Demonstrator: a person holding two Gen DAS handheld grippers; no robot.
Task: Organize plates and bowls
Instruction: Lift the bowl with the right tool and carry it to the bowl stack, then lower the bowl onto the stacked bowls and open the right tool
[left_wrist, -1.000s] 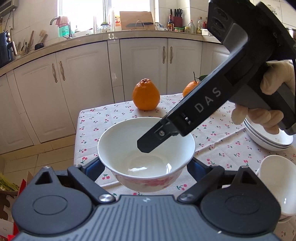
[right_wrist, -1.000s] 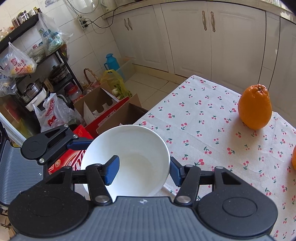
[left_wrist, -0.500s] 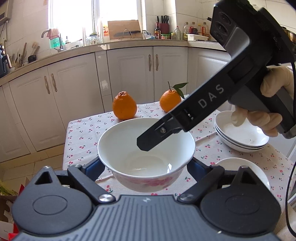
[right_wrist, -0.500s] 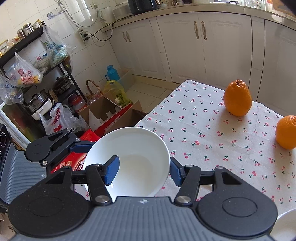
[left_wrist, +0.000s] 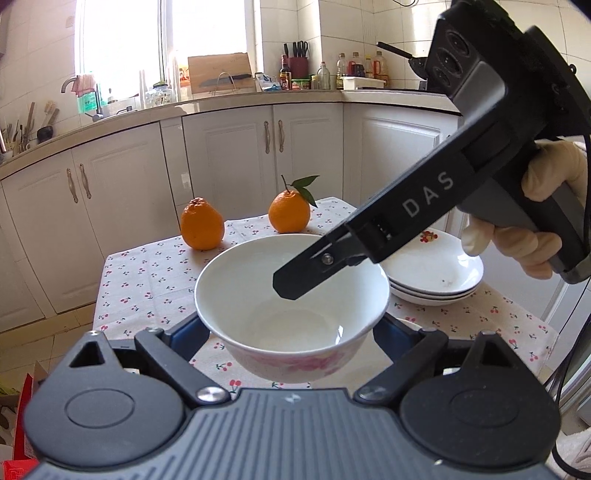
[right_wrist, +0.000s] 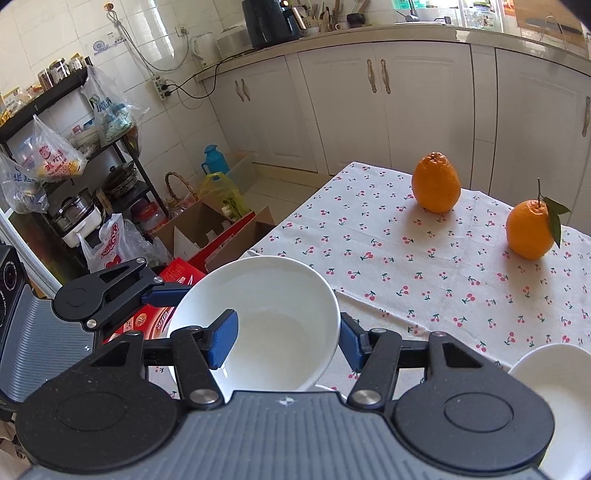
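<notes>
A white bowl (left_wrist: 291, 306) with a pink pattern outside hangs above the cherry-print tablecloth (left_wrist: 147, 280), held by both grippers. My left gripper (left_wrist: 290, 332) is shut on it, a blue pad on each side of its outer wall. My right gripper (right_wrist: 286, 341) is shut on the bowl's (right_wrist: 266, 325) right wall, with one pad inside and the other outside the rim. In the left wrist view that gripper's finger (left_wrist: 314, 269) reaches into the bowl from the right, held by a gloved hand (left_wrist: 535, 240). A stack of white plates (left_wrist: 436, 273) rests on the table's right side.
Two oranges (left_wrist: 202, 229) (left_wrist: 289, 212) stand at the table's far end. Another white bowl (right_wrist: 554, 387) sits near the right front. White kitchen cabinets (left_wrist: 258, 155) run behind the table. Boxes and bags (right_wrist: 207, 236) crowd the floor beyond the table's left edge.
Both grippers have carried the bowl together across the table towards the right and slightly up. The second orange and the plate stack have come fully into view. Both grips are unchanged.
</notes>
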